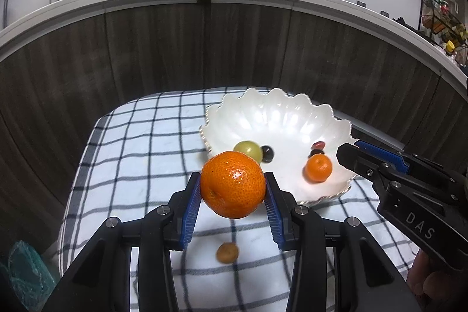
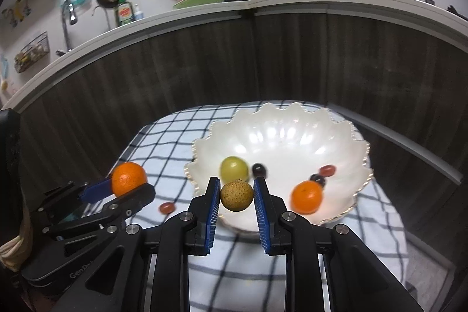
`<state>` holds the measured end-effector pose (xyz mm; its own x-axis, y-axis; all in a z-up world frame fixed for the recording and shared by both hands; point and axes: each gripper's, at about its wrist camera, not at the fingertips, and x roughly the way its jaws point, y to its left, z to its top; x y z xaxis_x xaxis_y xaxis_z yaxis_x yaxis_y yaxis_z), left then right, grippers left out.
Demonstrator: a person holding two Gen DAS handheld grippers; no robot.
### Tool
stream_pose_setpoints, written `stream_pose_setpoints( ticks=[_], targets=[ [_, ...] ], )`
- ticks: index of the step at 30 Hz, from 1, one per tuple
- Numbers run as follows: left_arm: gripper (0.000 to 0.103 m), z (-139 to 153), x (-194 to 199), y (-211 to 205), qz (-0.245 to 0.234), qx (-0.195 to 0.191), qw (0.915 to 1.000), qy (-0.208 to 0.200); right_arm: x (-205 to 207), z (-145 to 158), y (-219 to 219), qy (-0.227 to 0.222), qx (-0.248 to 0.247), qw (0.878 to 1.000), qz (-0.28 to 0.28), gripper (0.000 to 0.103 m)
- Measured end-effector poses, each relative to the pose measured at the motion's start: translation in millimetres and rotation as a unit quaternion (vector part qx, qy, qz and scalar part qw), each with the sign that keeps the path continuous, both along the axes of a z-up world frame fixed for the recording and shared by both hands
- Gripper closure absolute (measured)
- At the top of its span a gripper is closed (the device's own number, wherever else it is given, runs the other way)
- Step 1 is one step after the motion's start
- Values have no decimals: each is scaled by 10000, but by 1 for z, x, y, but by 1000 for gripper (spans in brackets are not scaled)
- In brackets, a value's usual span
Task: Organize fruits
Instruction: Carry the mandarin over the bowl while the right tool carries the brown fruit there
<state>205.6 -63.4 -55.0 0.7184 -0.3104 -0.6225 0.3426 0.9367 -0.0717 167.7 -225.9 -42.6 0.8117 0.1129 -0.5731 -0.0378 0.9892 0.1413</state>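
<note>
My left gripper (image 1: 233,189) is shut on a large mandarin (image 1: 233,184) and holds it above the checked cloth, just left of the white scalloped bowl (image 1: 292,110). My right gripper (image 2: 237,196) is shut on a small brown speckled fruit (image 2: 236,196) at the bowl's (image 2: 280,119) near rim. In the bowl lie a green grape (image 2: 234,168), a small mandarin (image 2: 306,197), dark grapes (image 2: 259,170) and a red grape (image 2: 327,170). The left gripper with its mandarin (image 2: 129,179) also shows in the right wrist view.
A small brownish fruit (image 1: 227,252) lies on the checked cloth (image 1: 131,154) below my left gripper. A red grape (image 2: 166,207) lies on the cloth left of the bowl. A dark wood-panel wall (image 1: 146,54) under a kitchen counter stands behind the table.
</note>
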Motion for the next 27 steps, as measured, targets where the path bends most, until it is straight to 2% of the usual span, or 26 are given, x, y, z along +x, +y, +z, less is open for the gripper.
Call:
stream_pose_setpoints(
  ticks=[10, 27],
  targets=[
    [62, 13, 17, -30, -196, -9, 9998, -83, 3, 9, -34, -54, -45, 9993, -364, 78],
    [62, 20, 53, -55, -160, 153, 9997, -50, 29, 17, -65, -55, -27, 9983, -573, 78]
  ],
)
